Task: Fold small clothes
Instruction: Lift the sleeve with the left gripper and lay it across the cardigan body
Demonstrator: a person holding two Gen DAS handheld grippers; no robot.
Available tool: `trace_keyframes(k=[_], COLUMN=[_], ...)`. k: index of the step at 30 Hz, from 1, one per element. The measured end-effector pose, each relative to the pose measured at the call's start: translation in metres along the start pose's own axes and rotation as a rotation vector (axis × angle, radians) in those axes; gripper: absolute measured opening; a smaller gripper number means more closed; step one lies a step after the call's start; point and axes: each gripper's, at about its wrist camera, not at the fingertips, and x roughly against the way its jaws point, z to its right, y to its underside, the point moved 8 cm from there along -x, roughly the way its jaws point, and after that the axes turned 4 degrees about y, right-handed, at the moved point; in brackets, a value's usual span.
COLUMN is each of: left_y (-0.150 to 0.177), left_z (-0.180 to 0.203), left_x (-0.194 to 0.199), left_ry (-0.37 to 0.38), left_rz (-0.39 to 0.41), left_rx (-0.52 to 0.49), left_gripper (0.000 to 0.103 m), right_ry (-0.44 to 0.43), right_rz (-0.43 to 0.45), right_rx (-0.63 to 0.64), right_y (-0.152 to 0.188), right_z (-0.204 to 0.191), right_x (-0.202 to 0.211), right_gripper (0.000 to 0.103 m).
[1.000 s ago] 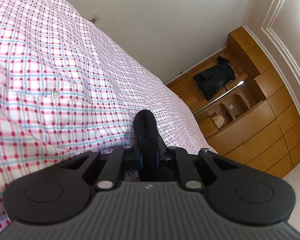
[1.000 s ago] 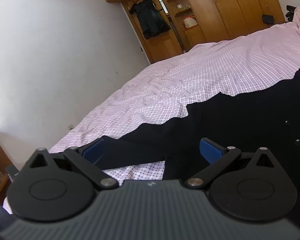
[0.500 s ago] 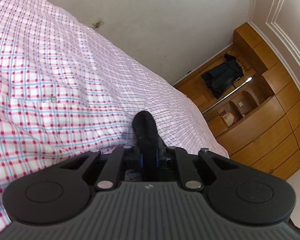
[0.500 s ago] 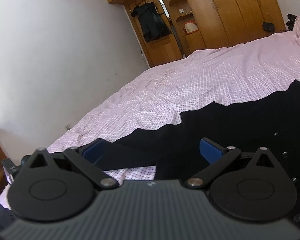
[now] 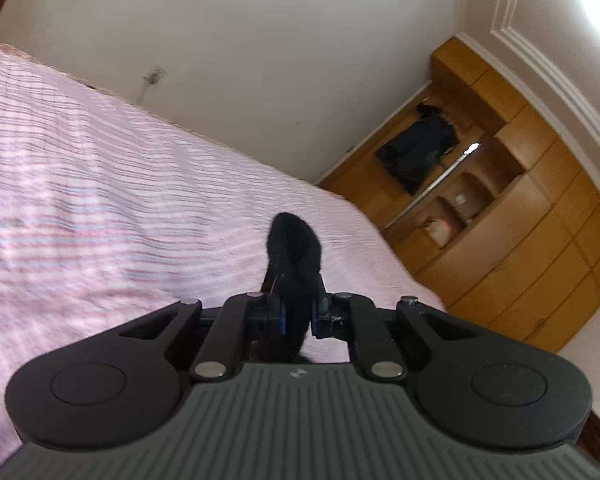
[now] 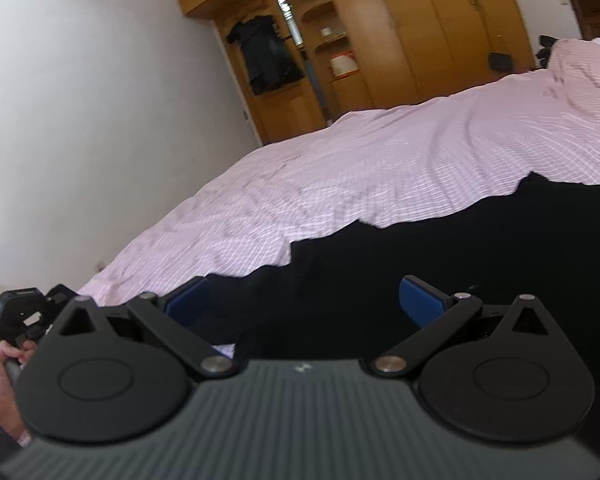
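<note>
**One dark garment on the bed, a fold of it pinched in the left claw**

Left claw point(image 5: 296, 314): its two blue pads are clamped together on a fold of the black garment point(image 5: 294, 252), which stands up between them above the pink checked bed point(image 5: 100, 200).

Right claw point(image 6: 304, 300): its two blue fingers point(image 6: 420, 300) stand well apart, with nothing gripped. It hangs over the near left part of the same black garment point(image 6: 460, 240), which lies spread flat across the near right of the bed point(image 6: 380, 152). Buttons on the cloth cannot be counted here.

One hand point(image 6: 4, 364) shows at the near left edge, gripping a handle.

At the far side stands one wooden wardrobe point(image 6: 400, 28), with one dark coat point(image 6: 266, 56) hanging in its open section. One white wall point(image 6: 80, 120) is on the left.
</note>
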Motion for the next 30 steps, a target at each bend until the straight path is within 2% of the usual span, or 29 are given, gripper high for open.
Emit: trace_keyframes(k=[6,9,14,18,20,23,26,30], left_y=[0.026,0.048,0.106,0.158,0.183,0.223,0.263,0.309], left_z=[0.071,0.114,0.162,0.204,0.222,0.244,0.263,0.279], left_x=[0.0,0.0,-0.011,-0.003,-0.003,-0.008,-0.012,-0.013], left_ry=[0.111,0.187,0.251,0.304,0.325,0.319,0.3,0.278], left_rz=[-0.021,-0.041,-0.146,-0.222,-0.263,-0.307,-0.336,-0.372], left_rx=[-0.025,-0.034,-0.104,-0.262,-0.278,-0.277,-0.295,-0.303], left_gripper=[0.012,0.011,0.011,0.011,0.011,0.011,0.011,0.011], right_ry=[0.018,0.056,0.104,0.149,0.152,0.234,0.289,0.338], right_rz=[0.02,0.017,0.017,0.023,0.04,0.092,0.03,0.028], right_rx=[-0.004,-0.013,-0.021,-0.023,-0.007,-0.013,0.008,0.015], right_y=[-0.006,-0.007,-0.011,-0.02,-0.023,-0.017,-0.011,-0.029], right_z=[0.029,0.051,0.094,0.137,0.157,0.193,0.221,0.249], right_x=[0.008,0.011,0.027,0.051,0.063,0.076,0.067,0.063], right_gripper=[0.103,0.103,0.103,0.103,0.103,0.103,0.103,0.103])
